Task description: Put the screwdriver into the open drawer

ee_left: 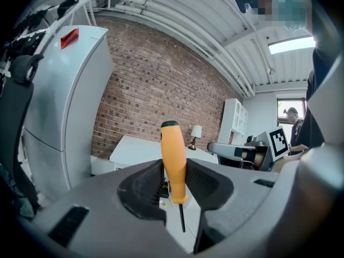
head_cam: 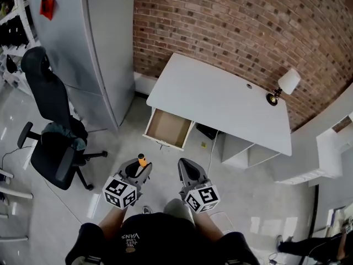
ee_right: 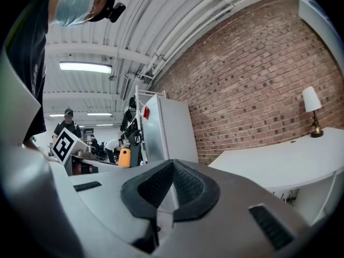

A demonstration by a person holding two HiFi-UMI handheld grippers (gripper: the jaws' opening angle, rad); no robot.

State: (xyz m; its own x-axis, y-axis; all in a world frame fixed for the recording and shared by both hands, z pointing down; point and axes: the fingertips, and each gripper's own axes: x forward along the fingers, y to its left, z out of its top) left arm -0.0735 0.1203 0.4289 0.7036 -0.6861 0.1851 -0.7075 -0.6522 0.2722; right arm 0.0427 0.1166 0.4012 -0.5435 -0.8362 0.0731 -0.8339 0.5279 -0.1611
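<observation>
The screwdriver (head_cam: 143, 160) has an orange handle (ee_left: 173, 160) and a thin dark shaft. It stands upright between the jaws of my left gripper (head_cam: 140, 171), which is shut on it. The open drawer (head_cam: 167, 128) is pulled out from the left end of the white desk (head_cam: 220, 101) and looks empty. It lies ahead of both grippers, which hover over the floor well short of it. My right gripper (head_cam: 186, 169) is beside the left one, its jaws closed together on nothing (ee_right: 172, 171). The right gripper view also catches the orange handle (ee_right: 124, 157).
A tall grey fridge (head_cam: 88, 48) stands left of the desk, with a black office chair (head_cam: 52, 131) in front of it. A small lamp (head_cam: 284, 86) sits on the desk's right end. A brick wall (head_cam: 248, 26) runs behind, and white shelving (head_cam: 331, 153) is at the right.
</observation>
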